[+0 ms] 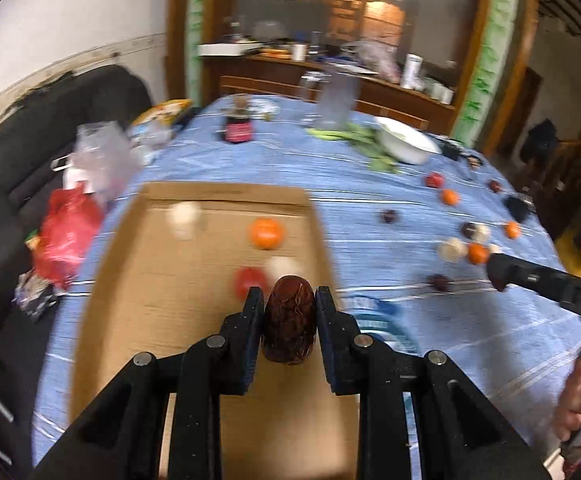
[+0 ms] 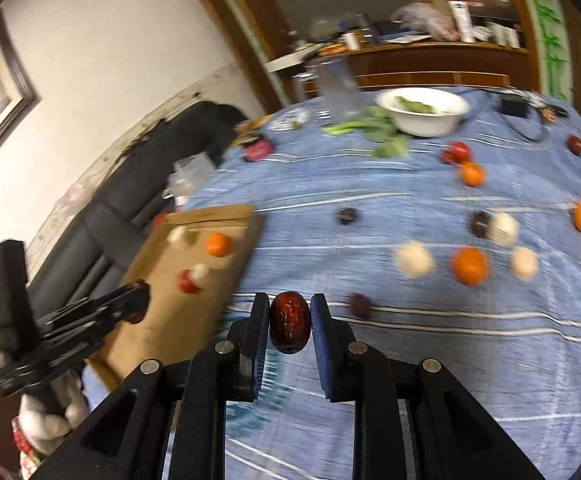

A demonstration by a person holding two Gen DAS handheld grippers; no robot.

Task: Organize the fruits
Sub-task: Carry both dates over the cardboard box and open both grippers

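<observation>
Grippers angled down over table (image 1: 370, 208), each clamping date (dark red).

In the left wrist view we see bare cardboard across the lower and left parts of the cardboard tray (image 1: 138, 280); an orange (image 1: 265, 233), a tomato (image 1: 248, 282) and two pale round fruits crowd its upper right. In the right wrist view the blue tablecloth (image 2: 430, 380) lies open along the bottom, while scattered fruit fills the right middle and a white bowl (image 2: 424, 112) with greens blocks the top.

Two clamped dates (image 1: 289, 320) (image 2: 289, 322), scattered fruits (image 2: 469, 266)
</observation>
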